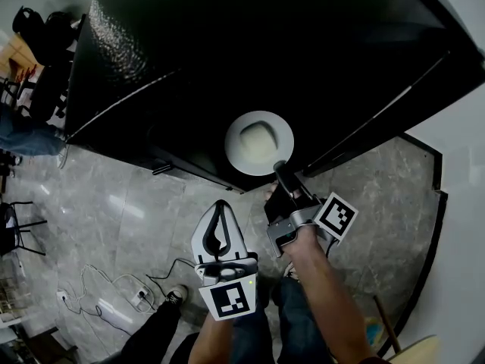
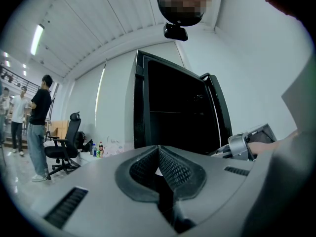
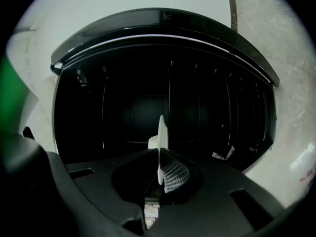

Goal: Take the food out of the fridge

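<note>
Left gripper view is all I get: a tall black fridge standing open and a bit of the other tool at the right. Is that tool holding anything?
Observer: Yes. The head view shows the right gripper pinching the rim of a white plate.
Operator: Anything on the plate?
Observer: One pale block of food sits in its middle.
Operator: How firm does the hold look?
Observer: In the right gripper view the plate stands edge-on with its rim clamped between the shut jaws, and the dark inside of the fridge lies beyond.
</note>
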`<state>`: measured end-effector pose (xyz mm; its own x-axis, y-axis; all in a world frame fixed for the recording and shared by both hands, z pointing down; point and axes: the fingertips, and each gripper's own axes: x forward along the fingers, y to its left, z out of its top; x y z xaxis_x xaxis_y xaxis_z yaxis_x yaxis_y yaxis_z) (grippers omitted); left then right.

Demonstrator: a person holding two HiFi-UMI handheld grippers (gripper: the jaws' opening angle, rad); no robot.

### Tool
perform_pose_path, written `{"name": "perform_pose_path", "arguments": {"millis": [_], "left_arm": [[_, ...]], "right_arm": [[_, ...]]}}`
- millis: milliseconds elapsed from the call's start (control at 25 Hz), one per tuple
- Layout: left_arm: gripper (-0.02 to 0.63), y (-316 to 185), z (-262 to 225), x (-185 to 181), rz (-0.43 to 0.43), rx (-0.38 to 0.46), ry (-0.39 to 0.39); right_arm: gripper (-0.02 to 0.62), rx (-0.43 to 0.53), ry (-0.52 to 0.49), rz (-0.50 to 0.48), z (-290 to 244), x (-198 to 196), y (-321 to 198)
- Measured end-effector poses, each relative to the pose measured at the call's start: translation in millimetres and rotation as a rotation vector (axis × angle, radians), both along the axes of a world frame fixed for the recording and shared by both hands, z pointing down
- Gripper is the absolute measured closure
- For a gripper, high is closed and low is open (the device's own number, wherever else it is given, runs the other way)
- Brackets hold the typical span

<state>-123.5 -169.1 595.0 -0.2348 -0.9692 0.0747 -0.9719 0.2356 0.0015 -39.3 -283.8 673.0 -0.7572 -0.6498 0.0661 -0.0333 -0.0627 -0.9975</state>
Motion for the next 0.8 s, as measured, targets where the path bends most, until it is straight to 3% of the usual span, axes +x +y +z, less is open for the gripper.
{"name": "perform_pose_path", "arguments": {"millis": [800], "left_arm": [[0.594, 20.1, -2.1, 27.3, -0.006, 0.003, -0.007]], "right_arm": [[0.567, 0.017, -0.071, 0.001, -10.1, 48.3, 41.8]]}}
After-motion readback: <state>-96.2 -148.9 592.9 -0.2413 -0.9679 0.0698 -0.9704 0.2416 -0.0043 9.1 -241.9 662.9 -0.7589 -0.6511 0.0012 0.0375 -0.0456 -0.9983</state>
